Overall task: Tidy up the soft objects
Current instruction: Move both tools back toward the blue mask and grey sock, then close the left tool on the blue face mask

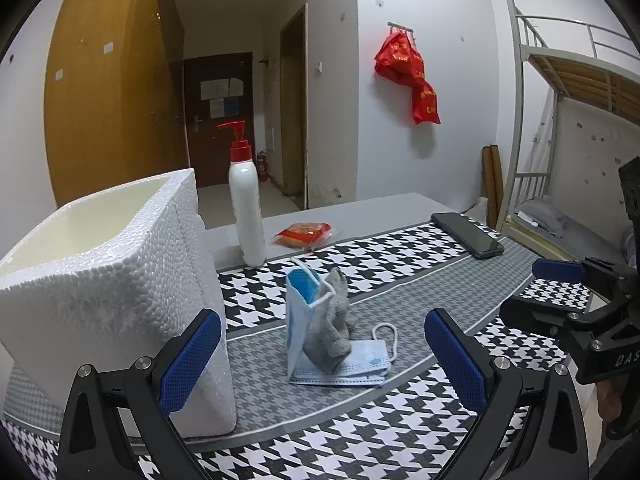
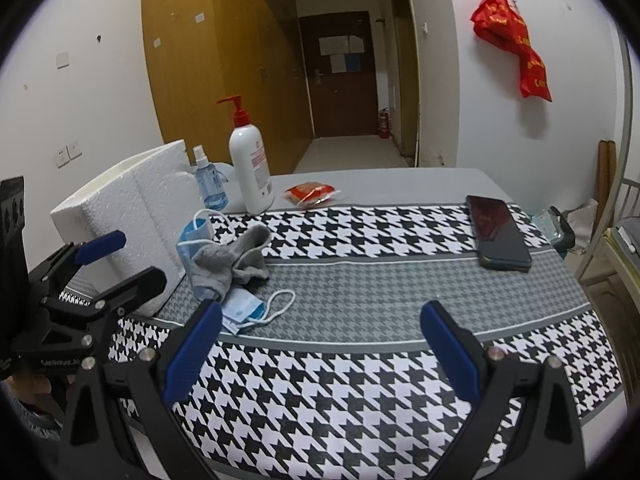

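Observation:
A grey sock (image 1: 333,326) (image 2: 234,258) lies draped over a blue face mask (image 1: 300,320) (image 2: 196,240) that stands folded up on the houndstooth cloth; the mask's lower half (image 1: 352,368) (image 2: 244,312) lies flat with its white ear loop. A white foam box (image 1: 108,280) (image 2: 128,208) stands open-topped just left of them. My left gripper (image 1: 322,360) is open and empty, just short of the mask and sock. My right gripper (image 2: 320,348) is open and empty, to the right of the pile over the cloth. Each gripper shows at the edge of the other's view.
A white pump bottle with red top (image 1: 246,208) (image 2: 250,164) stands behind the box, a blue spray bottle (image 2: 209,184) beside it. A red snack packet (image 1: 304,234) (image 2: 312,193) and a dark phone (image 1: 468,234) (image 2: 498,236) lie farther back. A bunk bed (image 1: 560,120) stands right.

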The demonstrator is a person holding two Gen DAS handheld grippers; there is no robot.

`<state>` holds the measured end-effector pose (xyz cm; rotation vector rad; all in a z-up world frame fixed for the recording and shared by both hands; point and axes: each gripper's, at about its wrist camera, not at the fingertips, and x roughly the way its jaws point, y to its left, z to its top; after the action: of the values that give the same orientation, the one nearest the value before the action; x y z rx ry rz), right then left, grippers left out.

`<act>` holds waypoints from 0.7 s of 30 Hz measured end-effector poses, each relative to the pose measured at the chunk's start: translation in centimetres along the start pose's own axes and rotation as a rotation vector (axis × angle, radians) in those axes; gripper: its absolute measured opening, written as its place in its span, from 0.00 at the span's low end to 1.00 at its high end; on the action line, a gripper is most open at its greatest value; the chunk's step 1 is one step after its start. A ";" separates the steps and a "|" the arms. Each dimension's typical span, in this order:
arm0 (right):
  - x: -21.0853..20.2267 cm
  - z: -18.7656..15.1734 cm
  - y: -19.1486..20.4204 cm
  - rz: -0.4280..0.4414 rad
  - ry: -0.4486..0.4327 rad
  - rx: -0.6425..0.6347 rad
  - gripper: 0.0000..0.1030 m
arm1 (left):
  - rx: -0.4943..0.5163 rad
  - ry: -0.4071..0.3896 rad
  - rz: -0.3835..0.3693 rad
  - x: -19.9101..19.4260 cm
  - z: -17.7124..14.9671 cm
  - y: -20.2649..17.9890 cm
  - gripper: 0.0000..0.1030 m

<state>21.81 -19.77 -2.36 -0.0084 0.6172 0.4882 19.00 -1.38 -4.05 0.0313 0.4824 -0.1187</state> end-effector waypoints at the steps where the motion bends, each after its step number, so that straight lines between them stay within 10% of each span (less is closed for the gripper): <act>1: 0.1 0.0 0.0 0.000 -0.003 0.002 0.98 | -0.006 -0.001 0.003 0.1 0.1 0.2 0.99; 21: 4.0 1.0 0.7 0.051 0.059 -0.071 0.98 | 0.001 0.115 -0.009 2.2 -1.7 0.1 0.97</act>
<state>24.88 -17.24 -3.73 -0.0745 0.6589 0.5609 20.14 -1.36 -6.57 0.0365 0.5972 -0.1266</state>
